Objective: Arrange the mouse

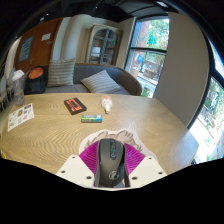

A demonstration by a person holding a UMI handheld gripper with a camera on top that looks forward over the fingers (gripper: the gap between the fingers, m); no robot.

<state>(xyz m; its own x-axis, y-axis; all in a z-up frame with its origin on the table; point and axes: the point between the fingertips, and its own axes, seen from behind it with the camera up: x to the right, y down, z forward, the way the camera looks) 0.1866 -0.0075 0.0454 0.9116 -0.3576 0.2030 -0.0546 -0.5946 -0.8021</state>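
Between the two fingers of the gripper sits one dark mouse, and both pink pads seem to press on its sides, so the jaws look nearly closed and holding it. To do this step well, I think the mouse should stay flat and be set down softly on the wooden table. Farther ahead lie one red and black box, one small blue pack, one white bottle and one paper sheet.
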